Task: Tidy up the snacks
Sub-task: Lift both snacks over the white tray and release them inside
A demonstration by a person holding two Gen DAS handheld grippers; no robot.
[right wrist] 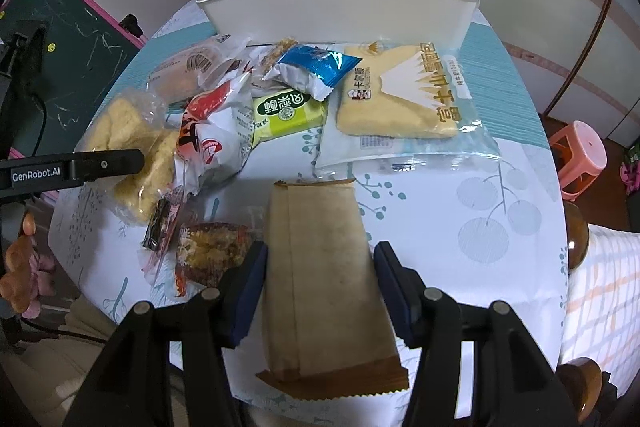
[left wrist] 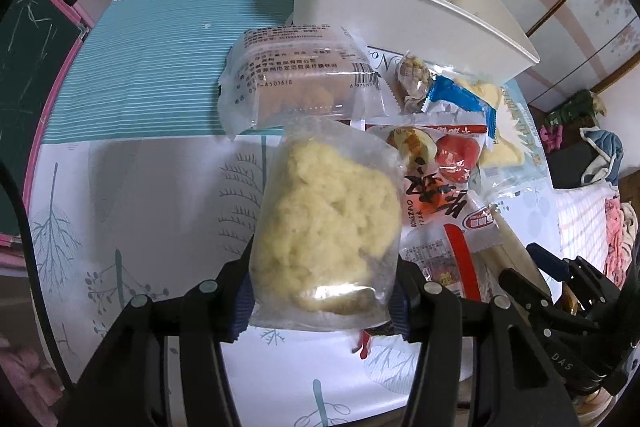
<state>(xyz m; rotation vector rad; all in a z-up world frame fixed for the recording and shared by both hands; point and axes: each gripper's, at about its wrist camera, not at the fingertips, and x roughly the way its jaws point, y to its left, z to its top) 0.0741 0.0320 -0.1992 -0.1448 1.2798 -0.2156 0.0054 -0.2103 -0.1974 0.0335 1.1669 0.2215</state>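
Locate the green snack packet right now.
Right wrist view, left of centre: the green snack packet lies on the table, under the blue-and-white wrapper, between the red-and-white bag and the large bread bag.

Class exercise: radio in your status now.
Left gripper shut on clear bag of pale snack. Right gripper shut on brown packet. White bin empty; path clear.

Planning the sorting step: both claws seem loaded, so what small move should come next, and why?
Probably carry the brown packet in the right claw forward over the white bin and release: the bin looks nearly empty, and the left claw grips its own clear bag.
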